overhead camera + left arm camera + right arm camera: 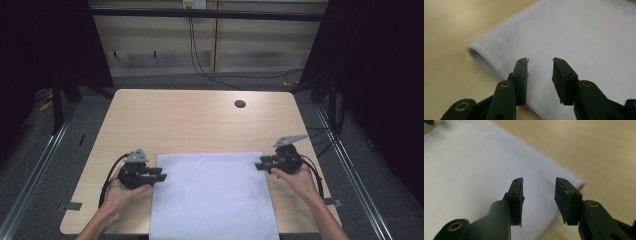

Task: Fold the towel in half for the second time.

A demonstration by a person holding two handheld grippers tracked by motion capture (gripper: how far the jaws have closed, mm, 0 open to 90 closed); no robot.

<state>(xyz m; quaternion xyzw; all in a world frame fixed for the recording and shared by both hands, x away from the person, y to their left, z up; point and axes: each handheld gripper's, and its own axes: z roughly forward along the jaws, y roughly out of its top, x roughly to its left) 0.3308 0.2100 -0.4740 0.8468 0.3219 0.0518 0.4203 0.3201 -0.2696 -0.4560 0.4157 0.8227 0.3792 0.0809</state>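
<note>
A white cloth lies flat on the near half of the wooden table and reaches past its front edge. My left gripper is at the cloth's left edge, near its far left corner, pointing right. In the left gripper view the jaws stand apart just above the folded, layered edge of the cloth, with nothing pinched. My right gripper is at the far right corner, pointing left. Its jaws are apart over the cloth, holding nothing.
A round cable hole sits in the table's far right part. Black cables run across the floor behind the table. Metal rails flank both sides. Bare wood lies beyond the cloth.
</note>
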